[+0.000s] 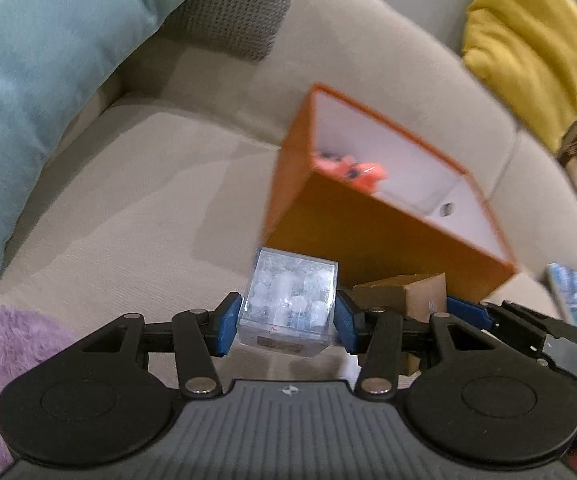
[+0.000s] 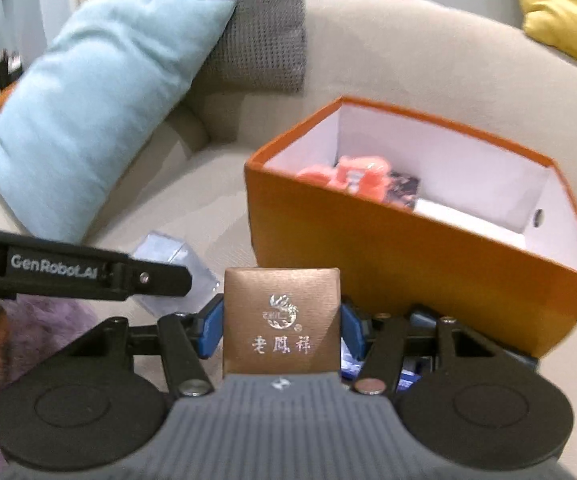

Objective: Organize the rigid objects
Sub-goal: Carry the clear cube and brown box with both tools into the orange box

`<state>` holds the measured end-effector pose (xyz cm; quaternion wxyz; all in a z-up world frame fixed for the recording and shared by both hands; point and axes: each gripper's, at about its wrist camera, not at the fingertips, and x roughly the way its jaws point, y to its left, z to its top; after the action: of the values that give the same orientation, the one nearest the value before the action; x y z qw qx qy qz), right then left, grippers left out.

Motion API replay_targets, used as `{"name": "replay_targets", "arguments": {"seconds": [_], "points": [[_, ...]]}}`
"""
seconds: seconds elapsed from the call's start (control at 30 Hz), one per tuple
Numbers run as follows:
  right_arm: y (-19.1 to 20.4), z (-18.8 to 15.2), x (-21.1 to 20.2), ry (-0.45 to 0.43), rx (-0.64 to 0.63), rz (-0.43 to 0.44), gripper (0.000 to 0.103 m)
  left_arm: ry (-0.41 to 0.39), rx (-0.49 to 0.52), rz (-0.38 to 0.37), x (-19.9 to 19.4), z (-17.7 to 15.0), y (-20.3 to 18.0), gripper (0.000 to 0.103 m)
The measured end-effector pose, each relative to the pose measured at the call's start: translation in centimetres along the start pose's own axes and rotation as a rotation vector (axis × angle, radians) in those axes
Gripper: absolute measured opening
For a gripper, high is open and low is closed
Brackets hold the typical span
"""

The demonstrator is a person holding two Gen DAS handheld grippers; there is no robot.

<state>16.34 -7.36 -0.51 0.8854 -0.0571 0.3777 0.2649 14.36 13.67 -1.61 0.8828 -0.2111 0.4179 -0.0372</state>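
My left gripper (image 1: 287,322) has its blue fingers (image 1: 228,322) clamped on the two sides of a clear plastic cube (image 1: 288,304), which I hold lifted above the beige sofa (image 1: 128,200). My right gripper (image 2: 282,326) has its fingers (image 2: 212,326) clamped on a small brown box (image 2: 282,320) with silver lettering on its upper face. In the left wrist view that brown box (image 1: 412,294) sits just to the right of the cube, with the right gripper's blue finger (image 1: 468,310) beside it.

Beyond both grippers, an open orange box (image 2: 408,248) with a white inside stands on the sofa seat; in it I see salmon-pink things (image 2: 360,176) and something dark, too blurred to name. Far left, a light blue cushion (image 2: 100,112) leans against a grey one (image 2: 264,40). A yellow cushion (image 1: 528,48) lies far right on the backrest, and purple fluffy fabric (image 1: 4,348) shows at the near left.
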Motion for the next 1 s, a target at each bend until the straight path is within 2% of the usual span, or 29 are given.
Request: {"name": "replay_targets", "arguments": {"seconds": [0.13,0.27,0.43,0.5,0.67,0.83,1.0], "points": [[-2.5,1.5,-3.4,-0.038,0.074,-0.009,0.060,-0.043,0.019,-0.077,-1.8,1.9,-2.4,0.056],[-5.4,3.6,-6.0,-0.074,0.132,-0.018,0.060,-0.069,0.079,-0.150,-2.4,4.5,-5.5,0.056],[-9.3,6.7,-6.9,-0.082,0.180,-0.026,0.060,-0.039,0.115,-0.218,-0.3,8.2,-8.5,0.056],[-10.6,7.9,-6.3,-0.062,0.173,-0.035,0.060,-0.013,0.138,-0.219,1.3,9.5,-9.3,0.056],[-12.9,9.7,-3.0,0.022,0.056,-0.081,0.060,0.108,0.160,-0.253,6.4,12.4,-10.8,0.056],[-14.8,11.1,2.6,0.164,-0.098,-0.044,0.060,0.196,0.300,-0.204,12.0,14.3,-13.4,0.056],[-16.5,11.7,7.8,0.284,-0.300,-0.011,0.060,0.281,0.359,-0.127,17.3,15.3,-14.6,0.056]]}}
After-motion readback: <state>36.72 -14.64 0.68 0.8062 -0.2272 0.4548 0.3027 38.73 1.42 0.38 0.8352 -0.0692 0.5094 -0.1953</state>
